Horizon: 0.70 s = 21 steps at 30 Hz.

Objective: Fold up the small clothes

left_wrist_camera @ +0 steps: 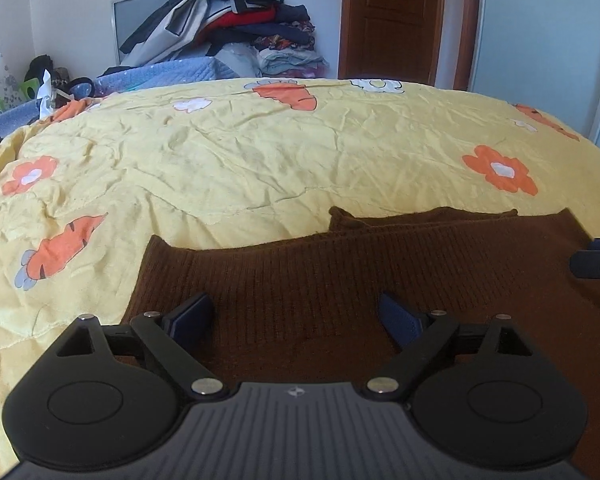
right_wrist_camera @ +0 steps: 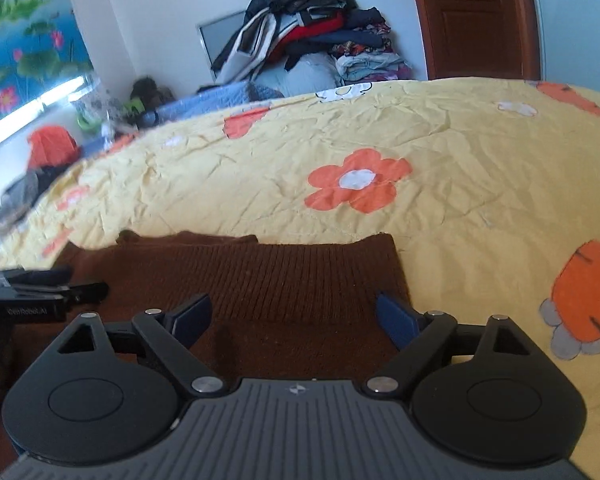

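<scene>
A brown ribbed knit garment (left_wrist_camera: 340, 276) lies flat on the yellow bedspread (left_wrist_camera: 260, 152), with a folded layer showing along its far edge. My left gripper (left_wrist_camera: 296, 316) is open and empty, hovering low over the garment's left part. My right gripper (right_wrist_camera: 294, 316) is open and empty over the garment's (right_wrist_camera: 260, 280) right part, near its right edge. The right gripper shows at the right edge of the left wrist view (left_wrist_camera: 598, 264). The left gripper shows at the left edge of the right wrist view (right_wrist_camera: 32, 292).
The yellow bedspread (right_wrist_camera: 440, 140) with orange carrot and flower prints covers the bed. A tall pile of clothes (left_wrist_camera: 236, 20) stands at the far wall. A brown door (left_wrist_camera: 392, 16) is at the back right. Clutter (right_wrist_camera: 52, 148) sits at the far left of the bed.
</scene>
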Motion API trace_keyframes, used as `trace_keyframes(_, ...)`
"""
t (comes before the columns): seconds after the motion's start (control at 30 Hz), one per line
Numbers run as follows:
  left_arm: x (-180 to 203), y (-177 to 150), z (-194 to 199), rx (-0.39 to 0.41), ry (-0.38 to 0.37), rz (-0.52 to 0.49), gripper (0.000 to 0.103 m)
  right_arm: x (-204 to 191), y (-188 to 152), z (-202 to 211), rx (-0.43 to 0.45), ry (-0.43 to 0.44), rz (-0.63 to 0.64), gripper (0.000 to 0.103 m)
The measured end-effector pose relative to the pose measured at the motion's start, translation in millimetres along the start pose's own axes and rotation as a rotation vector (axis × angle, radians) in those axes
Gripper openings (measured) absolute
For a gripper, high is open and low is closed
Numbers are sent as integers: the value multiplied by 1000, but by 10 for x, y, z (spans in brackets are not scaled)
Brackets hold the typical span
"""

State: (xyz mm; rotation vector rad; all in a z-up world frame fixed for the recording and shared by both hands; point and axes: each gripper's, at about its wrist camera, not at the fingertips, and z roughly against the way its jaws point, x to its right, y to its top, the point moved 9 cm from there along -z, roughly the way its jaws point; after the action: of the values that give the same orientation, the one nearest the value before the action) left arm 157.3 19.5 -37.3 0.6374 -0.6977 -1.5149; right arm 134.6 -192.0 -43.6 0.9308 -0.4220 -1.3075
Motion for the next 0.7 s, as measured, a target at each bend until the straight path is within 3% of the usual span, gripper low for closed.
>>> trace_keyframes(0.07,2,-3,6,2,1,0,92,-71,26,94,-11,-98,-7,94)
trace_keyframes(0.2,8,-13,8,2,-1,0,92,-373,-3,277,29,6,7,103)
trace_keyframes(0.3,12,-19,12,3,-2,1,93,-265,-295,107,-52,-81,117,103)
trace_keyframes(0.33,15,-20,15,4,-3,2,93,-278,-347,146,-3,-70,195,103)
trace_keyframes(0.43,20,-21,21,4,4,-3,93,-228,-319,170,-5,-44,151,103)
trace_keyframes(0.53,-17,-33,184,-4,70,8,93,-282,-319,171,-31,-92,186,103)
trace_keyframes(0.6,21,-84,468,19,-3,56,93,-313,-281,297,-31,-163,161,103)
trace_keyframes(0.63,71,-122,616,40,-60,72,94,-354,-264,404,-11,-158,146,103)
trace_keyframes(0.7,191,-236,754,35,-106,35,94,-479,-282,589,43,-70,130,103)
